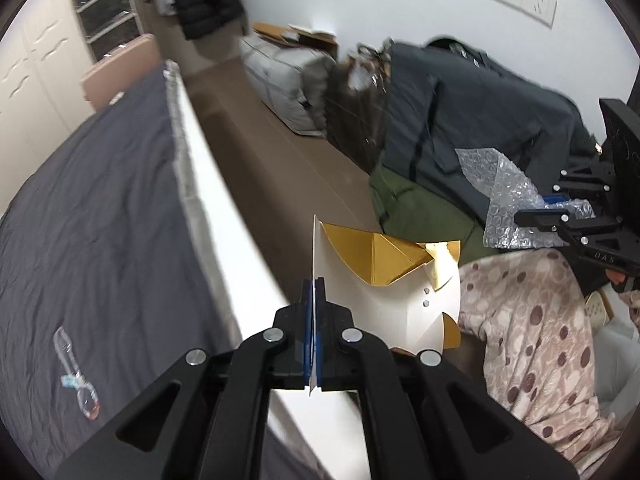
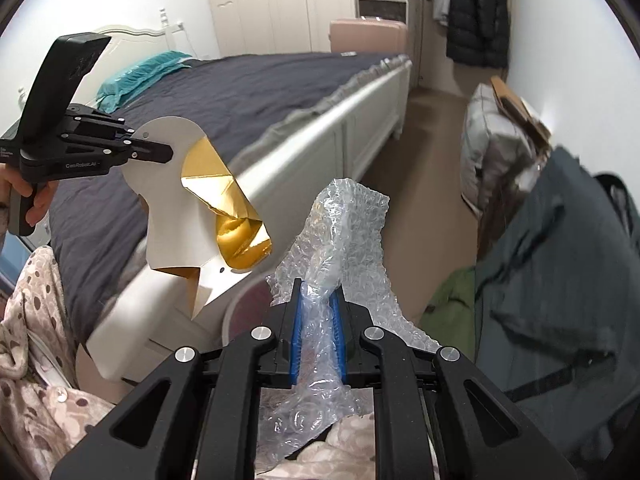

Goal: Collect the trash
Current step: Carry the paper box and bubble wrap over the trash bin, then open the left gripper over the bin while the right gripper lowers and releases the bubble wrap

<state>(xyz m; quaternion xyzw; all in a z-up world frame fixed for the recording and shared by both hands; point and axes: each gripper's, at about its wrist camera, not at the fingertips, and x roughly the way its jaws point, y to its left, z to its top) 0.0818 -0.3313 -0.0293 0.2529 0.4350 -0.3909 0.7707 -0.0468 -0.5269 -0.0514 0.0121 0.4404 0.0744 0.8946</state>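
Carrying two pieces of trash at once, both in the air beside the bed (image 2: 248, 92): your left gripper (image 1: 314, 320) is clamped on the thin edge of a white-and-gold folded card carton (image 1: 384, 292), your right gripper (image 2: 318, 320) is closed on a bunched sheet of bubble wrap (image 2: 344, 232). Risks: carton is pinched only at one edge, so a quick swing could lever it out or crease it loose; bubble wrap is slippery and squashy, may creep out between the blue pads (image 2: 297, 332). Its loose tail could snag the dark jacket (image 2: 560, 280) or spotted fleece (image 1: 532, 320). No bin in view, so aim carefully.
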